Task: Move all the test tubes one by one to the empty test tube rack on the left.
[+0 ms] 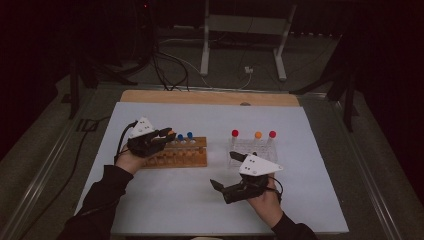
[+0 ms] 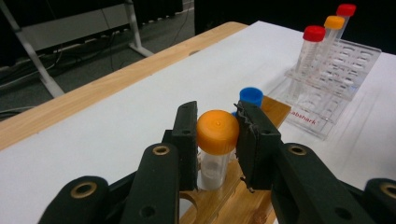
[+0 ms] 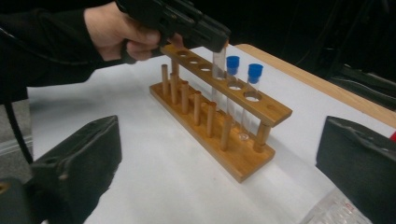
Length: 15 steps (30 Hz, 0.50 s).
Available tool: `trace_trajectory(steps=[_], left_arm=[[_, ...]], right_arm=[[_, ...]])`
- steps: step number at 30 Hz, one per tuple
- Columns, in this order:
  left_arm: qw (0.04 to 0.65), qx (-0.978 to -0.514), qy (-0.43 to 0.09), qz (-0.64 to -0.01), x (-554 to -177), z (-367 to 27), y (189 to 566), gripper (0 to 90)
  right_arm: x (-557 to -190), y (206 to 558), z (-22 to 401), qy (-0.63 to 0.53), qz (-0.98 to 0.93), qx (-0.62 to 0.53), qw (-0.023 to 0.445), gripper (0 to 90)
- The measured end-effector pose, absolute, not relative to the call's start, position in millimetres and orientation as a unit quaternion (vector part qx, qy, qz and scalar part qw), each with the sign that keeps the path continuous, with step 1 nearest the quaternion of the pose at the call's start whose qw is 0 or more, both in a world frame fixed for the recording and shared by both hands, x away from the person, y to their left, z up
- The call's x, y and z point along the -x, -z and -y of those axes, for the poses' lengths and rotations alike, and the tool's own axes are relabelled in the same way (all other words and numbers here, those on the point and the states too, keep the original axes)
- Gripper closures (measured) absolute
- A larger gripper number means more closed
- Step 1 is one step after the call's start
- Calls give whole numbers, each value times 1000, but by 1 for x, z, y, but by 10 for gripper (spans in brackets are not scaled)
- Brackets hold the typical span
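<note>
I have the orange-capped tube (image 2: 216, 144) clamped in my left gripper (image 2: 217, 140), the jaws pressed against either side of its cap, so the gripper is closed down onto it. The tube hangs upright, its long axis straight up and down, and its lower end is in or right at a hole in the top bar of the wooden rack (image 3: 219, 116); in the right gripper view the clear body runs down from my left gripper (image 3: 198, 28) to that bar, just beside the two blue-capped tubes (image 3: 243, 70) already standing in the rack. I cannot tell whether its tip has reached the base board yet.

What matters for the next move, as I judge it, is that the hole lies directly below the gripper along the tube's own axis. I should only go straight down; any tilt would jam the tube against the hole's edge or knock the nearer blue cap.

My right gripper (image 1: 227, 187) rests over the table (image 1: 165, 200) in front of the rack and off to its right, jaws wide apart with nothing between them. It is well apart from the rack, so my left hand (image 1: 131, 161) is the one placed for this. The clear rack (image 1: 250, 150) with red and orange caps stands to the right of the wooden one.
</note>
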<state>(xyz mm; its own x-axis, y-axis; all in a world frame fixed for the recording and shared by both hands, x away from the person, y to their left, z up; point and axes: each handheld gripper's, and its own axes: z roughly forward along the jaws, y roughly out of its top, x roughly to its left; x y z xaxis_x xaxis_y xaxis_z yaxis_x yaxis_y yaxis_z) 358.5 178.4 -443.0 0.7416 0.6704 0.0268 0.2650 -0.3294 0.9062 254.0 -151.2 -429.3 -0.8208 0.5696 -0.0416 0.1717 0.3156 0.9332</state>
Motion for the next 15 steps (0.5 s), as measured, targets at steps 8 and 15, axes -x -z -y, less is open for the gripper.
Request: trace_trajectory(steps=[8,15], left_arm=[[484,-798,-203,-297,-360,-176,448,716],[484,-798,-199,-298,-360,-176,450,715]], right_arm=[[-251,429,151,-540,-787,-235,185,0],[-251,428,153,-541,-785,-239,185,0]])
